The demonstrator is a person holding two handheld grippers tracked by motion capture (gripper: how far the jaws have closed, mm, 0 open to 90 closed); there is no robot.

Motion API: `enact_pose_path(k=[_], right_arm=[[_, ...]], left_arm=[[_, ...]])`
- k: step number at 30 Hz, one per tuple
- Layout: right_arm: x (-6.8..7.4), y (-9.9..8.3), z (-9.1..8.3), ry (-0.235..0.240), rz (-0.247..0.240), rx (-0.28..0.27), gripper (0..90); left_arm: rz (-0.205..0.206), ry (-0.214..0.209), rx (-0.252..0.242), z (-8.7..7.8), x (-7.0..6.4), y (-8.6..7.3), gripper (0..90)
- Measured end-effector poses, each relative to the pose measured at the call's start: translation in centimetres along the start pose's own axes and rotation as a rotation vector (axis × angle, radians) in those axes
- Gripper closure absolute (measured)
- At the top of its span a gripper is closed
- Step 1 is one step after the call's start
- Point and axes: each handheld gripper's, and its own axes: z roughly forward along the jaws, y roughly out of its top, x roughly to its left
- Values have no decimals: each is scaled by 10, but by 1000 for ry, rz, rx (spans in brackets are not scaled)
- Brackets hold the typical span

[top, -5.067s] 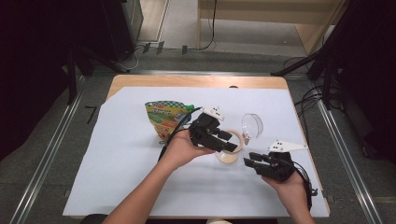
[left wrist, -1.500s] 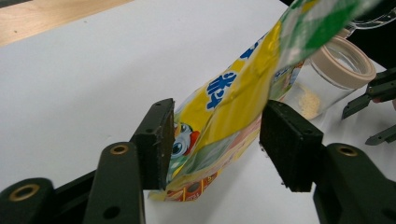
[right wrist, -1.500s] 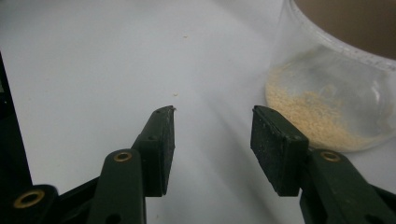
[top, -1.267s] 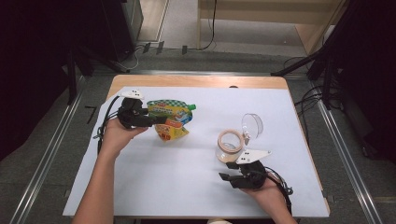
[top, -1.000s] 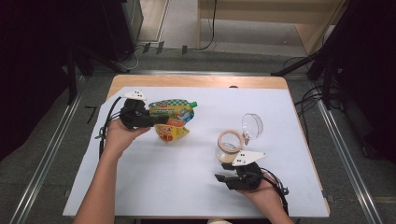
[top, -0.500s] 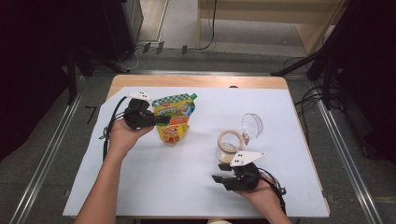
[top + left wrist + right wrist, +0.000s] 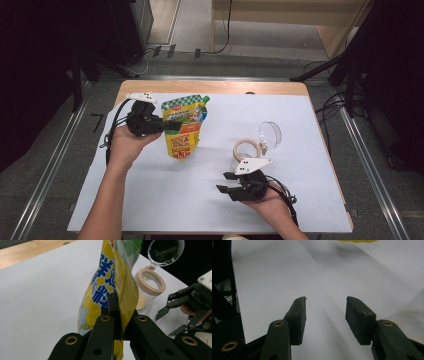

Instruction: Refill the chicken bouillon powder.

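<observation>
Pouch point(image 7: 182, 127) clamped in left hand-held gripper point(image 7: 165, 125) jaws

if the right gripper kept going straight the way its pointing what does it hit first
Likely nothing soon. The right gripper, jaws open and empty, points left across bare white table cover. The yellow pouch, clamped in the left gripper, sits farther off and to one side of that line; depth is hard to judge.
</observation>
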Motion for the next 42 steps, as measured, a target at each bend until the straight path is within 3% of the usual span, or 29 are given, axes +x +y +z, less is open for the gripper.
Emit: enact_pose_path(k=[10,15,23,26,32,36,42], right_arm=[[3,3,22,19,42,-30,527],[3,1,24,-7,20,-30,529],[-6,-5,30,-36,63,-40,523],[-7,-6,34,-49,55,-38,526],[-8,-7,37,-98,35,-47,616],[-10,-8,37,-118,65,-74,664],[-10,-8,36,-164,64,-109,753]], left_arm=[[53,-77,-9,-3,-22,10,900],[81,-100,13,3,-35,14,900],[98,-144,32,10,-55,16,900],[110,-155,42,12,-61,17,900],[122,-177,53,14,-72,18,900],[135,-205,65,16,-81,20,900],[151,-257,75,19,-94,23,900]])
